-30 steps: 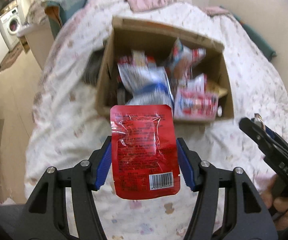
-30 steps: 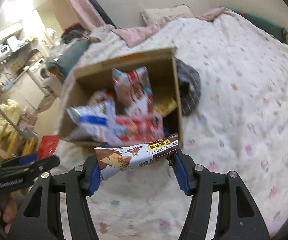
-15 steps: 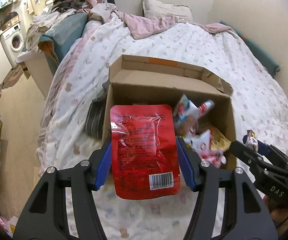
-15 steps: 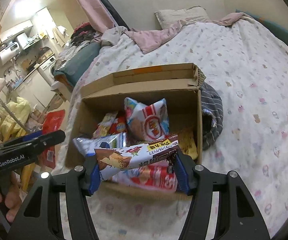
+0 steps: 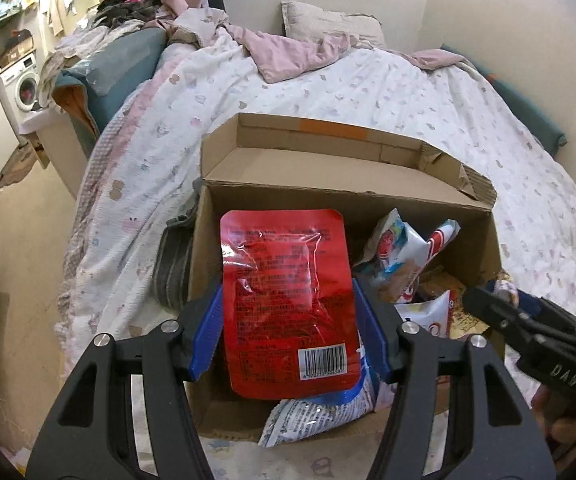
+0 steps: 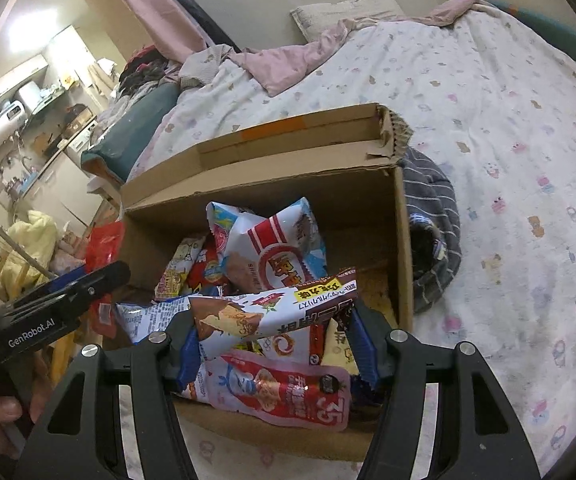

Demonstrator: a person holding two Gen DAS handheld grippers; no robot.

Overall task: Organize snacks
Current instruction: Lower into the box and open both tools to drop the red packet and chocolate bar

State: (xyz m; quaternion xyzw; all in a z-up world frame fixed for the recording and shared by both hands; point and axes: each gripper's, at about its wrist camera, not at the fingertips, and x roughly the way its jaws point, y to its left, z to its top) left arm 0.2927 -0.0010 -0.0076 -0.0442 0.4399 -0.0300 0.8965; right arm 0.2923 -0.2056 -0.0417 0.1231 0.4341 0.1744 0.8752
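Snacks: red pouch [image 5: 288, 296] clamped in left gripper [image 5: 288, 332], chocolate bar wrapper [image 6: 271, 312] clamped in right gripper [image 6: 273, 348]; advisable to release only once well inside cardboard box [image 5: 344, 200].

**Snack packets and box, current state**

Red foil pouch [image 5: 288, 300]: flat, upright, barcode at lower right, clamped at both side edges, over the open cardboard box [image 5: 352, 208]. Brown-and-white wafer bar wrapper [image 6: 271, 312]: lying crosswise, pinched at both ends, above the box's near side. Box on the bed, flaps open, holding a loose heap of packets: blue-and-white bag [image 6: 267, 248] uppermost, pink pouch [image 6: 288, 392] against the near wall.
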